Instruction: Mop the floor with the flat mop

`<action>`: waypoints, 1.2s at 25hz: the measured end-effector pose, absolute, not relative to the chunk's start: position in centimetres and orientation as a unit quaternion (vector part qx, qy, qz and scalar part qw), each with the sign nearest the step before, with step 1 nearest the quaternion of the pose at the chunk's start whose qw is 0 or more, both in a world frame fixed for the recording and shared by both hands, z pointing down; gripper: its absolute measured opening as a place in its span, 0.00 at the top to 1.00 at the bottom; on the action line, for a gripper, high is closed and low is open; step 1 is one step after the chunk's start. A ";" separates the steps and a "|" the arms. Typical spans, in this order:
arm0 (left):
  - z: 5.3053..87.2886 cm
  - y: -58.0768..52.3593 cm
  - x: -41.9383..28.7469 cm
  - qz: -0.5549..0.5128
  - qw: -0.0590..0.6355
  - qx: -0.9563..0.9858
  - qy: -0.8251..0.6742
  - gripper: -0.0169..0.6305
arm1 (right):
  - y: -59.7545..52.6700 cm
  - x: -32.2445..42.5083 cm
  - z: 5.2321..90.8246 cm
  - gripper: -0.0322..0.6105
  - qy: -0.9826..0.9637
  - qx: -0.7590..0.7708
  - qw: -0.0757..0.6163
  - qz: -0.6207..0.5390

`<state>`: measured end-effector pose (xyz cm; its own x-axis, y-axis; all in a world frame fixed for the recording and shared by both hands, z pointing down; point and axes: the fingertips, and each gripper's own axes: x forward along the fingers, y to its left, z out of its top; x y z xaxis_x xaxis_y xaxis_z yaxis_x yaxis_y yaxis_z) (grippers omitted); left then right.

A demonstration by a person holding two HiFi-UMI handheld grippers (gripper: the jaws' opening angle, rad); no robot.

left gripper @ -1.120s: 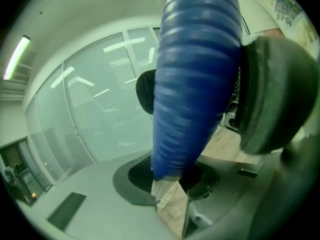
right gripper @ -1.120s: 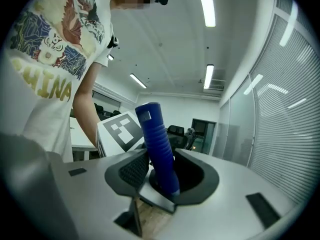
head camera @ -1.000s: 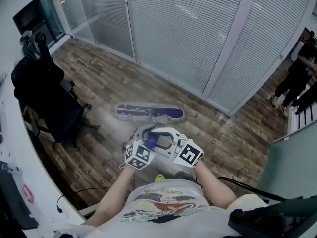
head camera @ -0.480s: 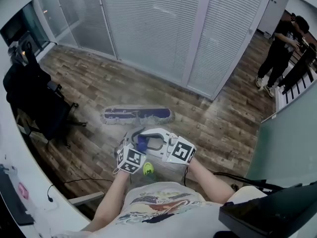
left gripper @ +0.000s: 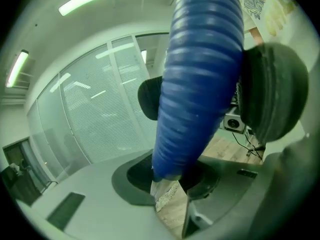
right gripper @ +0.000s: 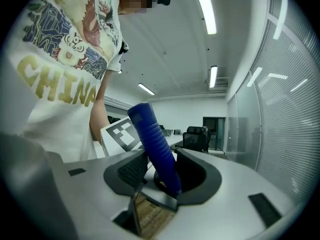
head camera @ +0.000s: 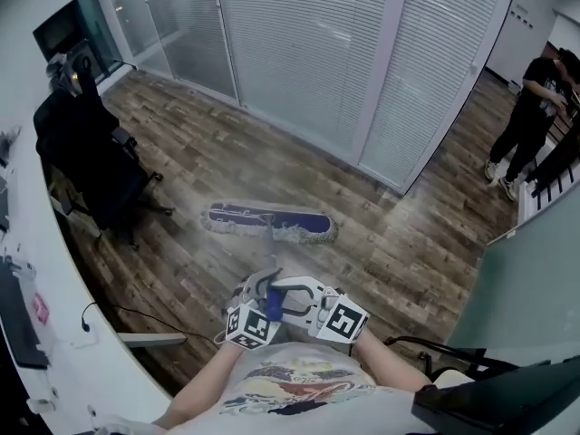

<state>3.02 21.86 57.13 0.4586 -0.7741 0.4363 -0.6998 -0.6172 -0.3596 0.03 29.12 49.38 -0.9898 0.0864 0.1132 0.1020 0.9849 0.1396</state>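
The flat mop's head (head camera: 269, 222), blue with a pale fringe, lies flat on the wood floor ahead of me. Its blue ribbed handle grip (head camera: 275, 304) rises to my hands. My left gripper (head camera: 256, 308) and right gripper (head camera: 313, 308) sit side by side, close to my chest, both on that grip. In the left gripper view the blue handle (left gripper: 200, 84) fills the space between the jaws of the left gripper (left gripper: 175, 194), which is shut on it. Seen from the right gripper (right gripper: 160, 184), the handle (right gripper: 155, 149) slants up between the pads, which hold it.
A black office chair (head camera: 91, 161) stands left of the mop head, next to a white desk (head camera: 36, 333). A glass partition with blinds (head camera: 317, 53) runs behind. A person (head camera: 535, 125) stands at the far right. A cable (head camera: 136, 314) trails on the floor at my left.
Both grippers have moved together with the handle, drawing in toward my body. The mop head has slid across the floor, away from the glass partition and toward me.
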 end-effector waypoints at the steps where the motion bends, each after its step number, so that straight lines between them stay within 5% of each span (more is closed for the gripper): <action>1: 57.7 22.3 3.0 -0.290 0.068 -0.852 0.429 0.82 | 29.5 0.0 49.8 0.68 -0.996 -0.049 0.048 -0.065; 11: 59.1 18.5 0.1 -0.268 0.067 -0.866 0.416 0.82 | 25.6 -3.5 51.5 0.64 -0.997 -0.060 0.043 -0.029; 30: 57.7 -1.4 -17.8 -0.250 0.072 -0.873 0.411 0.82 | 5.9 -22.2 50.1 0.64 -0.999 -0.024 0.033 -0.033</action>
